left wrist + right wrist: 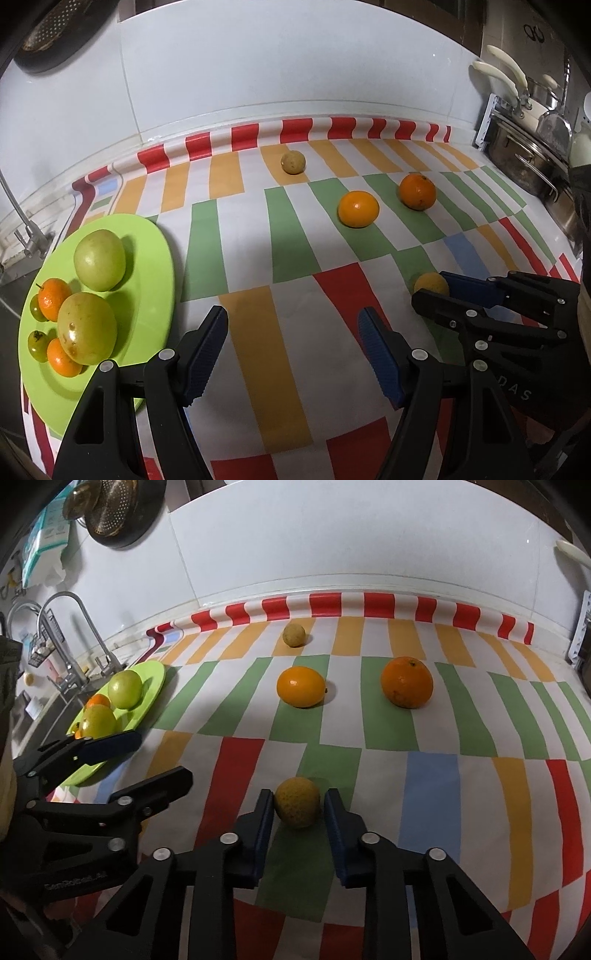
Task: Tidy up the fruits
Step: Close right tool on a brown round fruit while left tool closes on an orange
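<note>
We see a small yellow fruit point(297, 803) sitting on the cloth point(428, 775) right between the two fingers of the right gripper point(299, 808). The left finger looks like it touches the fruit, and a thin gap shows by the right finger, so we cannot tell if the fruit is squeezed yet. The fruit is a bit taller than it is wide in the right view, with its long way running away from us toward the wall point(332, 535). The left gripper point(293, 347) is spread wide with nothing in it, and it hangs over the cloth just beside the green plate point(155, 258). On the plate sit two big green fruits point(99, 264), some little orange ones point(53, 297) and small dark green ones point(37, 343), all bunched close. Two oranges point(301, 686) rest farther back on green stripes, well apart from each other; the left one is wider than it is tall, and the right one point(406, 682) is rounder with its stem spot on top. A small brownish fruit point(294, 634) sits near the back edge of the cloth. The cloth has stripes of red, green, orange, blue and white, and it curls up where it meets the white wall. On the left are silver taps point(74, 635) and a sink, and a strainer point(103, 513) hangs on the wall. On the right in the left view are shiny pots point(528, 162) with pale handles.
</note>
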